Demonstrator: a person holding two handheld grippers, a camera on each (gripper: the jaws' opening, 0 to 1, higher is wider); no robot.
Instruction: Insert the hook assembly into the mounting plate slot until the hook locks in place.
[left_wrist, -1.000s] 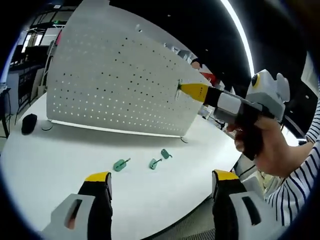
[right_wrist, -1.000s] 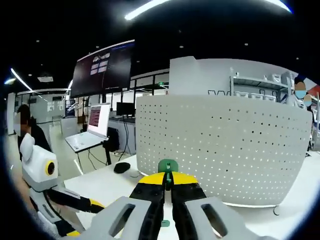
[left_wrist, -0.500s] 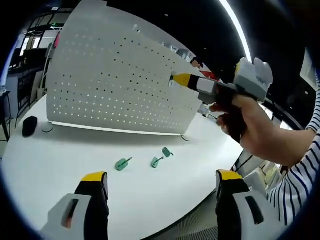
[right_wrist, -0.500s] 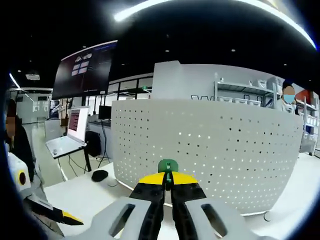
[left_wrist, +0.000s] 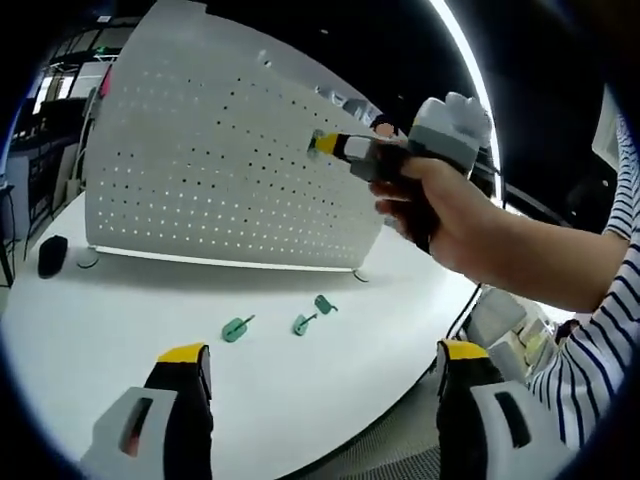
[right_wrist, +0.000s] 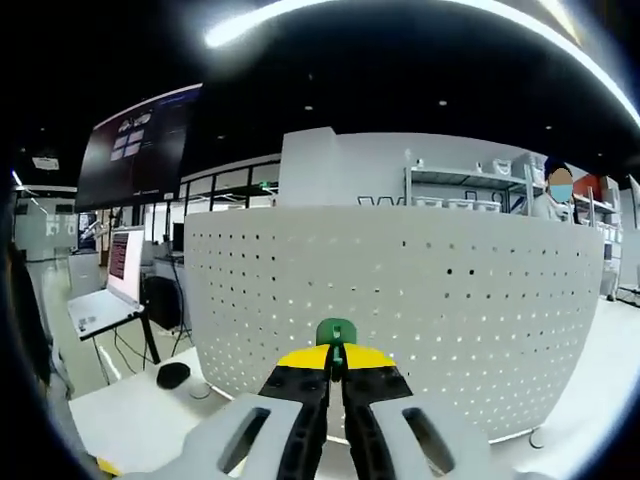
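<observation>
Your right gripper (right_wrist: 337, 372) has its jaws pinched on a green hook (right_wrist: 336, 333), which sticks up just past the yellow tips, w/ the white pegboard (right_wrist: 400, 300) standing straight ahead. In the left gripper view that same gripper (left_wrist: 322, 144) sits in your hand (left_wrist: 450, 215), tip at or just off the pegboard (left_wrist: 200, 170) face (contact can't be told). Your left gripper (left_wrist: 318, 362) has its jaws spread wide, nothing btwn them, hanging over the white table (left_wrist: 120, 300). Three more green hooks (left_wrist: 236, 328) (left_wrist: 301, 323) (left_wrist: 323, 304) lie loose on the table in front of the board. A black mouse (left_wrist: 48, 256) rests nr the board's far end.
</observation>
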